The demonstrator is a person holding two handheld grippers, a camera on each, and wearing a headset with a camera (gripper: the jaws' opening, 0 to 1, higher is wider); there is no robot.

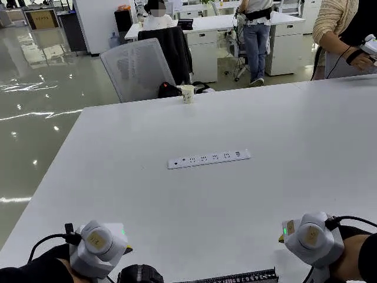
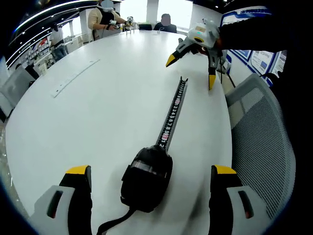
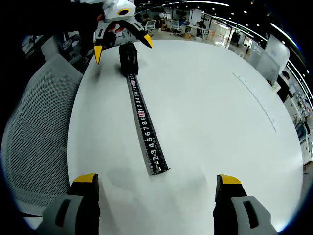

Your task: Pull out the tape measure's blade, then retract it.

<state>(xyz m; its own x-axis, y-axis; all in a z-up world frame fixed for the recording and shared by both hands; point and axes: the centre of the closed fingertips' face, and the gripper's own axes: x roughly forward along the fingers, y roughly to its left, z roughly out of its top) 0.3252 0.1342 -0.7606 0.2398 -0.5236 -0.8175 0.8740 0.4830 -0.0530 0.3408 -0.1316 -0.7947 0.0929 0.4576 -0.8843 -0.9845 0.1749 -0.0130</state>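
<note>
— Left gripper view: what lies between the jaws?

— A black tape measure point(image 2: 146, 178) with a rounded case, sitting on the white desk point(image 2: 98, 112). The left hand-held gripper point(image 2: 150, 170) is spread wide. Its yellow-tipped jaws stand either side of the case and apart from it, so it grips nothing.

— And the blade?

— The black blade with white numerals point(image 2: 172, 117) is drawn out and lies flat on the desk. It runs from the case toward the right hand-held gripper point(image 2: 190, 72).

— Does that one hold the end?

— No. In the right gripper view its jaws gape wide too, and they are empty. The blade's end hook point(image 3: 159, 171) rests on the desk just ahead of them, between the two tips and touching neither.

— Anything else on the desk?

— In the head view, a long white power strip point(image 1: 208, 158) lies near the middle, well apart from the tape. A white paper cup point(image 1: 187, 93) stands at the far edge, and a grey mesh chair point(image 1: 135, 68) stands behind that edge.
</note>
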